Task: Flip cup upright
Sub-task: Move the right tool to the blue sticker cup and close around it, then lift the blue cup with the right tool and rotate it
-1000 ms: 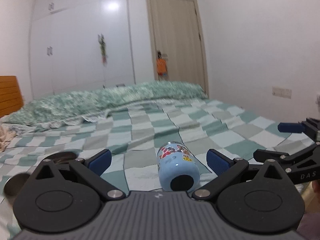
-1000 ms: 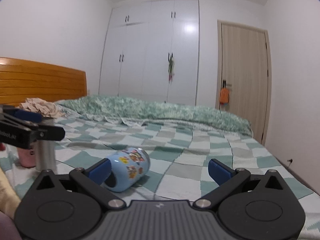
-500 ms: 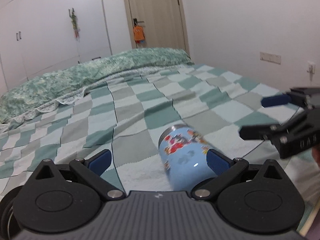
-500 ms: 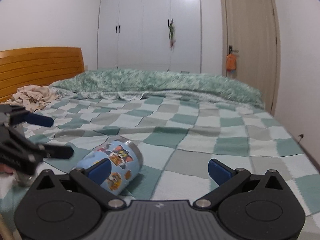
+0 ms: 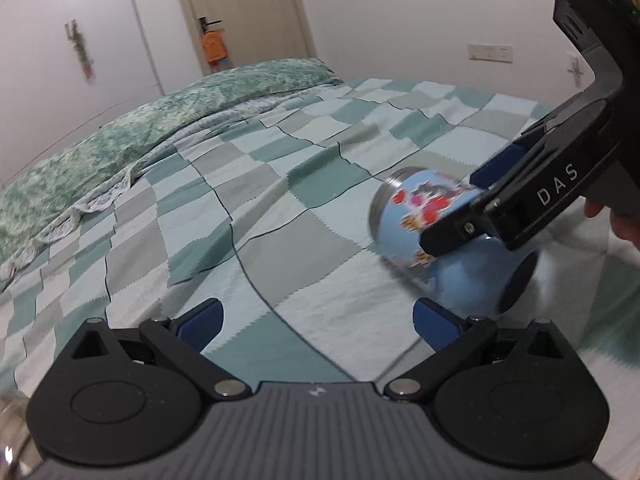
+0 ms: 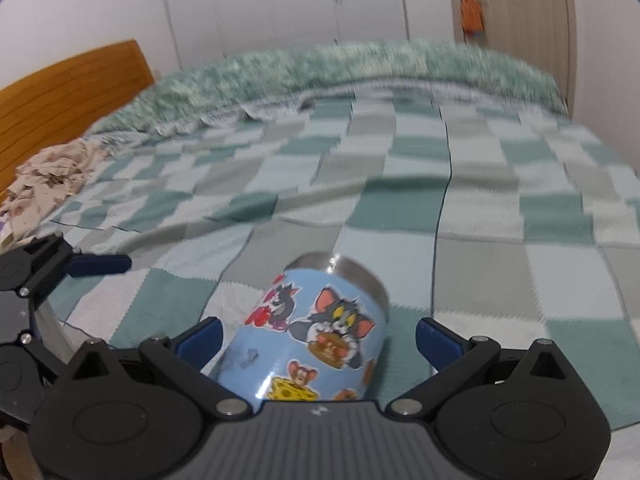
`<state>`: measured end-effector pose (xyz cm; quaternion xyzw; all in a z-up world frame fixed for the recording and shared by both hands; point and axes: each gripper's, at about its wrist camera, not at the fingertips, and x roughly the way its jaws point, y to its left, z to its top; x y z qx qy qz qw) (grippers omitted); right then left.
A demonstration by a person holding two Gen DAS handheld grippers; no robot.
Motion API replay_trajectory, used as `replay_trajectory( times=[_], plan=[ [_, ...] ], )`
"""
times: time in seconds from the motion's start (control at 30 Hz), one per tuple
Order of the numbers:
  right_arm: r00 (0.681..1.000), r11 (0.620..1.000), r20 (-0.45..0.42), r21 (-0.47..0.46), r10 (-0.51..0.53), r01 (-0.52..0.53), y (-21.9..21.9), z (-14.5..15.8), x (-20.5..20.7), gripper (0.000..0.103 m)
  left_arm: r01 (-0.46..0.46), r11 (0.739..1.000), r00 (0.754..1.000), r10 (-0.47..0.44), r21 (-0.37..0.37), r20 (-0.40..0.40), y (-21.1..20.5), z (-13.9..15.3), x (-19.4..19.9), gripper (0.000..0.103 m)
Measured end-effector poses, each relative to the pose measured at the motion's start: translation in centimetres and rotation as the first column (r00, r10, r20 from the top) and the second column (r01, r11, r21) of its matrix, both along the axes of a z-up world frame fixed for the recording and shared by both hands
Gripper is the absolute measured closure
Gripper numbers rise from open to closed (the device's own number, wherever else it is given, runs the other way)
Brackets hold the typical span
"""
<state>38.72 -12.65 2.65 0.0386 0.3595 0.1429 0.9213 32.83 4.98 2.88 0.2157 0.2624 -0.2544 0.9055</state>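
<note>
The cup lies on its side on the bed. It is light blue with cat, mouse and cheese stickers, and its silver rim points away from the right tool.

The right tool is low over the bed, with the cup between its two blue pads. Its jaws are wide apart. The left pad is just beside the cup. The right pad sits apart from it. In the left wrist view this tool reaches in from the upper right and slopes down over the cup. One black finger crosses in front of the cup. A bit of the person's hand shows at the right edge. White letters on the tool read "DAS".

The left tool is also low over the bed, and its jaws are wide with nothing between them. The cup lies ahead of it, to the right, near its right pad. In the right wrist view the left tool pokes in from the left, apart from the cup.
</note>
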Motion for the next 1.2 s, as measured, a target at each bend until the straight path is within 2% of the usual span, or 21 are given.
replay_trajectory(
  times=[0.1, 0.2, 0.33, 0.53, 0.73, 1.03, 1.2],
  plan=[
    [0.998, 1.0, -0.062, 0.0, -0.026, 0.026, 0.8, -1.0, 1.0, 0.001, 0.035, 0.999, 0.999, -0.035, 0.019, 0.002, 0.7, -0.3, 1.4, 0.0],
    [0.993, 0.999, -0.109, -0.006, -0.048, 0.048, 1.4, -1.8, 1.6, 0.002, 0.056, 0.998, 0.998, -0.055, 0.03, -0.029, 1.2, -0.8, 2.6, 0.0],
    [0.985, 0.997, -0.16, 0.021, -0.066, 0.07, 2.1, -2.5, 2.0, 0.01, 0.08, 0.996, 0.996, -0.078, 0.043, -0.036, 1.4, -1.5, 2.9, 0.0],
    [0.982, 0.993, -0.158, 0.039, -0.103, 0.111, 2.0, -2.3, 1.3, 0.015, 0.082, 0.996, 0.996, -0.081, 0.031, -0.036, 1.8, -1.4, 2.3, 0.0],
    [0.981, 0.989, -0.149, 0.057, -0.128, 0.137, 1.5, -1.6, 0.4, 0.016, 0.062, 0.998, 0.998, -0.062, 0.022, -0.015, 2.1, -0.1, 0.8, 0.0],
    [0.985, 0.987, -0.11, 0.08, -0.131, 0.14, 1.0, 0.2, -2.7, 0.016, 0.027, 1.0, 1.0, -0.027, 0.015, -0.006, 2.0, 2.2, -3.1, 0.0],
    [0.991, 0.988, -0.084, 0.103, -0.105, 0.114, 1.1, 2.1, -5.8, 0.016, -0.015, 1.0, 1.0, 0.015, -0.005, 0.013, 2.4, 3.9, -6.3, 0.0]
  ],
)
